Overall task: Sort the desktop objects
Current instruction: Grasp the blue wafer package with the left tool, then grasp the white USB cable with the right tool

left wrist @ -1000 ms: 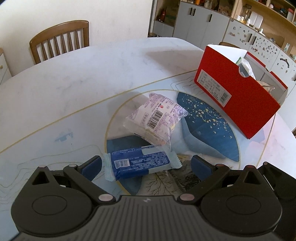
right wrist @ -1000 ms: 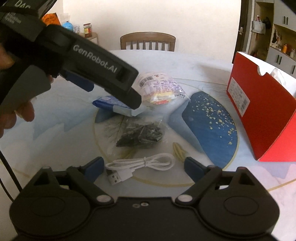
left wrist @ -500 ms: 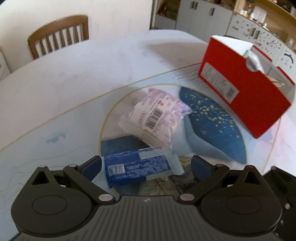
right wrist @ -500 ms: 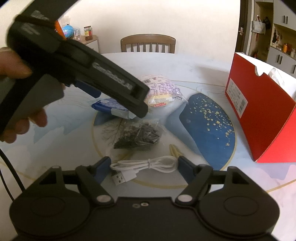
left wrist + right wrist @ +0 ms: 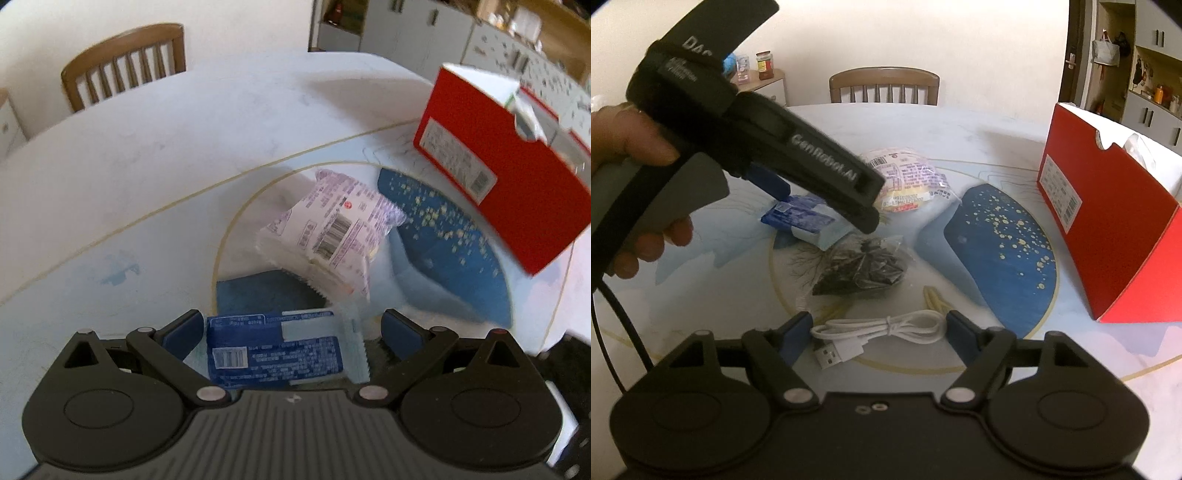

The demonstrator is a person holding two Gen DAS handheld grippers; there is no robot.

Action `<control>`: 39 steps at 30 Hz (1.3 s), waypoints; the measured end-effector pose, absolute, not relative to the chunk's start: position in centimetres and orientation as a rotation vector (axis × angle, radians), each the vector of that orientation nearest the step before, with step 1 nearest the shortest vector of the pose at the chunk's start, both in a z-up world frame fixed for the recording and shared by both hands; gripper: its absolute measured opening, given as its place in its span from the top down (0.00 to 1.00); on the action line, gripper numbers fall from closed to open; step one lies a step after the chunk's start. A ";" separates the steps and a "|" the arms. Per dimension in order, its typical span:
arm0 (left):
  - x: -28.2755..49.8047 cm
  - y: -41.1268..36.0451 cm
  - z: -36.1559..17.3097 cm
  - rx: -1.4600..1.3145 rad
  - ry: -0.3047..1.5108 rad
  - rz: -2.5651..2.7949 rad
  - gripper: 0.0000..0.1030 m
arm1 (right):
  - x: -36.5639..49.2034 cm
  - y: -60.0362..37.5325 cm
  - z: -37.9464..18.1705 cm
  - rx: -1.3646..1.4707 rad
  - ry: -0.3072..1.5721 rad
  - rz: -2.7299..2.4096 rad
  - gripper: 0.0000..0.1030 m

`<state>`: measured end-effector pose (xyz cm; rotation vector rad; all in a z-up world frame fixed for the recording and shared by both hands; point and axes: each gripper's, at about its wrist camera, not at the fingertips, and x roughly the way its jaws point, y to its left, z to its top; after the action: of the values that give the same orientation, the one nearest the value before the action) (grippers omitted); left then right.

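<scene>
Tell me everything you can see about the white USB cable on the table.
The white USB cable is thin and glossy, coiled into a flat loop and cinched at the middle by a white tie. Its metal USB-A plug sticks out at the near left end. It lies flat on the table, between the open fingers of the right gripper, which do not press on it, just in front of a clear bag of dark pieces.
</scene>
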<state>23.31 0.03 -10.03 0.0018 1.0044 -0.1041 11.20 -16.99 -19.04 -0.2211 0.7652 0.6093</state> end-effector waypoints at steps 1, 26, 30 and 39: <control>23.3 0.0 -10.1 0.016 1.006 -0.114 0.00 | 11.2 -17.0 -19.0 -0.222 0.766 0.610 0.24; 22.0 1.7 -9.9 -0.061 0.959 -0.063 0.26 | 11.3 -17.9 -18.6 -0.204 0.790 0.601 0.25; 21.4 1.7 -9.7 -0.060 0.949 -0.052 0.27 | 11.2 -18.6 -18.2 -0.196 0.785 0.588 0.25; 19.3 1.7 -8.1 -0.101 0.930 -0.054 0.27 | 10.9 -20.1 -16.5 -0.171 0.766 0.570 0.26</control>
<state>19.34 1.75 -8.15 -0.1011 0.9297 -0.0537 10.95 -20.07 -16.54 -0.1711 0.7657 0.5697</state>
